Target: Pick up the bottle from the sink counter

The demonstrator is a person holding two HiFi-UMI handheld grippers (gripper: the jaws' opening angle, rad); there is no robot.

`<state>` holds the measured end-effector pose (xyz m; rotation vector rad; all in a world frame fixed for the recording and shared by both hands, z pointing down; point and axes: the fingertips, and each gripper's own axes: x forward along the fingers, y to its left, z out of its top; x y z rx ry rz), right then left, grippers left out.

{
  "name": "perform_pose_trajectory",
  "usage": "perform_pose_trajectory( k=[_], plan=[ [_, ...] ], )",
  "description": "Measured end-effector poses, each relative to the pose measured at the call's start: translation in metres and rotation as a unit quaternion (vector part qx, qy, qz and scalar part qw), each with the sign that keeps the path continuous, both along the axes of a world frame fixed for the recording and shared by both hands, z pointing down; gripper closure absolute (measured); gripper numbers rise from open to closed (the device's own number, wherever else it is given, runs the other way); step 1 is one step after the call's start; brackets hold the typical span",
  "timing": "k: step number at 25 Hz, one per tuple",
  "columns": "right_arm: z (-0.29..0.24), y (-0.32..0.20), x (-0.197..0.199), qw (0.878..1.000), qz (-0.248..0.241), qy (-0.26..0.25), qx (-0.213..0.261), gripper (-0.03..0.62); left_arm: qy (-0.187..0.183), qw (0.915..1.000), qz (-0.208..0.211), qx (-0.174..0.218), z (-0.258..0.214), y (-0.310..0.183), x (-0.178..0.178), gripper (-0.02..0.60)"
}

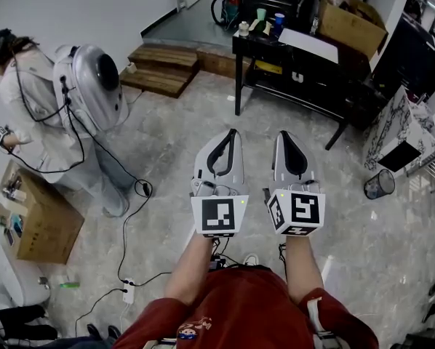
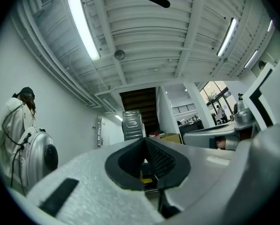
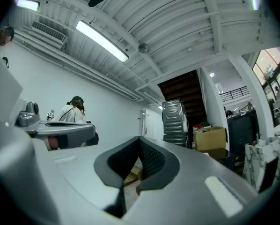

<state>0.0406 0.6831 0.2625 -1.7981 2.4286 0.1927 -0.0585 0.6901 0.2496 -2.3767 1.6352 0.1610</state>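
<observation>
Head view looks steeply down on two grey plastic tongs with marker cubes, held side by side above a pale marbled stone floor (image 1: 166, 158); the left gripper (image 1: 233, 134) and the right gripper (image 1: 281, 134) both point away from the person, a little above level; each gripper view shows its dark ribbed pads met at the tips, so both are closed and hold nothing.

No bottle and no sink counter can be made out in any view; the small cups on the black metal-framed table (image 1: 290, 53) are too small to identify, so the task's thing probably lies outside these pictures and the pick has not begun.

The likely trouble comes from getting there; a thin black cable (image 1: 134, 227) trails across the floor to a white power strip (image 1: 128, 291) near the feet and could snag a step; a person in a white coat (image 1: 28, 93) stands close at the left beside a brown cardboard box (image 1: 39, 220). Arriving with the jaws closed would nudge the bottle over rather than straddle it.
</observation>
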Motion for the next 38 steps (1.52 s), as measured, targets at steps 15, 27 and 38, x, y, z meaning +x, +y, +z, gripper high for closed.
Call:
perform_pose_trajectory(
  k=[15, 27, 38],
  plan=[
    [0.024, -0.04, -0.027, 1.0, 0.012, 0.002, -0.011, 0.592, -0.003, 1.0, 0.007, 0.002, 0.017, -0.035, -0.031, 0.578],
    [0.029, -0.236, 0.014, 1.0, -0.001, 0.009, 0.006, 0.592, 0.009, 0.9999, -0.008, 0.008, 0.023, -0.229, 0.011, 0.578],
    [0.031, -0.395, 0.062, 1.0, -0.01, 0.0, -0.014, 0.592, -0.016, 0.9992, -0.033, -0.017, 0.023, -0.39, 0.06, 0.578]
  ],
)
